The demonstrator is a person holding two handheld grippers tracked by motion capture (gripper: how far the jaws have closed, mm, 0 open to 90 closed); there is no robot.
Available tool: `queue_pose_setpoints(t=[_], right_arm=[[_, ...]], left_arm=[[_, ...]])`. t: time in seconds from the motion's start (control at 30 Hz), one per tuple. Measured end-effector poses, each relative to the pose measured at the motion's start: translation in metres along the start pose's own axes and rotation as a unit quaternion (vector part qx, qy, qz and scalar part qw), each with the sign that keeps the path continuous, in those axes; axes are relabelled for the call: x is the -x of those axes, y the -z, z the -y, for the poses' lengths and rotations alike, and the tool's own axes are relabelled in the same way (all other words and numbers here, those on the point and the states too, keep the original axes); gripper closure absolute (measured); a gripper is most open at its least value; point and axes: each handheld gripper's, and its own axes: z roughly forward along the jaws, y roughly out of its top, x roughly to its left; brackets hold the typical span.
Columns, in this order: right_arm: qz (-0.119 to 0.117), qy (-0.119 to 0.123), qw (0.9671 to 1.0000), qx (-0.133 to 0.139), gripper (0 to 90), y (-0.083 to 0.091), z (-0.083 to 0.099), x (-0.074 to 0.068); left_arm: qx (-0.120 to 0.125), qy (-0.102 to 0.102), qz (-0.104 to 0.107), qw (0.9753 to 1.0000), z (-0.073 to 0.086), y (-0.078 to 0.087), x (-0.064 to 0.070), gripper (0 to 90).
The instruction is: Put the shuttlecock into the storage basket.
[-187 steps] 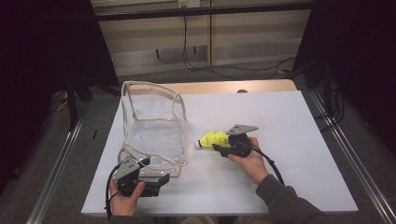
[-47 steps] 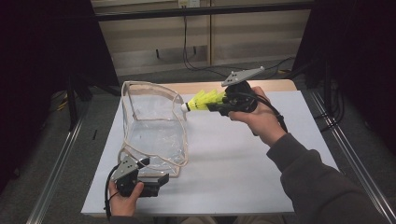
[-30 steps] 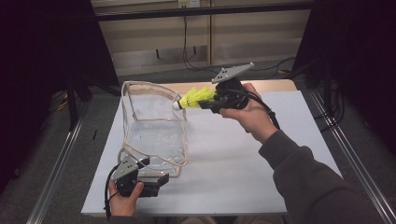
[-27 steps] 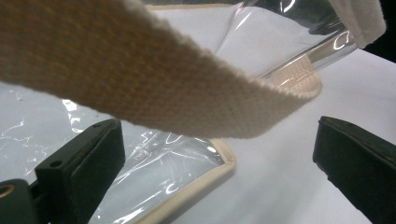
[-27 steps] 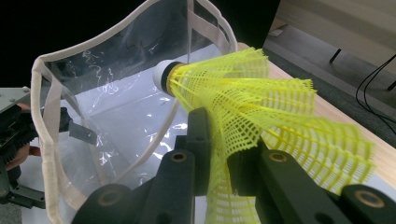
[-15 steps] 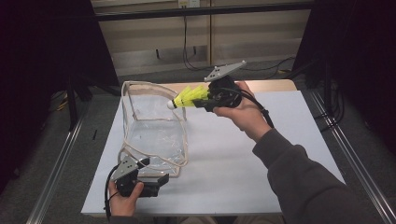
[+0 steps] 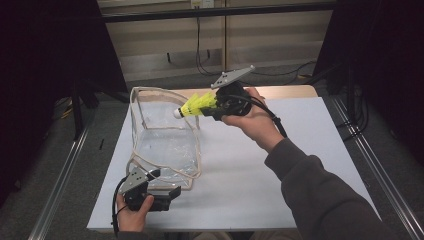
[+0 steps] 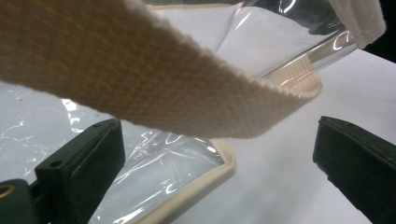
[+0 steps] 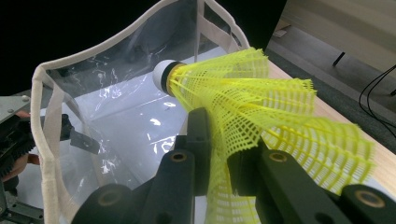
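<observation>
Your right hand-held gripper (image 7: 214, 106), jaws clamped on the yellow mesh-skirted plastic shuttlecock (image 7: 194, 106), has swung in from the surface's far edge; its white cork now pokes over the clear plastic tote bag (image 7: 165, 145) rim. Drop looks close. Your left hand-held gripper (image 7: 167, 194) sits wide open, empty, by the bag's near corner.

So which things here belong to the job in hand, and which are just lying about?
In the job:
- yellow shuttlecock, clamped in the right gripper
- clear bag, standing open
- bag strap, above the open left gripper

Just lying about:
- white table sheet
- cables on the floor behind
</observation>
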Motion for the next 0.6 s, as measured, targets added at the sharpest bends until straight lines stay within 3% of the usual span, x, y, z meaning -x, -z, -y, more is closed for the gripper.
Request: queue_pose_setpoints(t=[0.6], right_arm=[[-0.009,0.01,0.9999,-0.003,80.6,-0.012,-0.005,-0.01]], left_arm=[[0.0,0.0,0.0,1.0,0.0,0.0,0.0,2.2]])
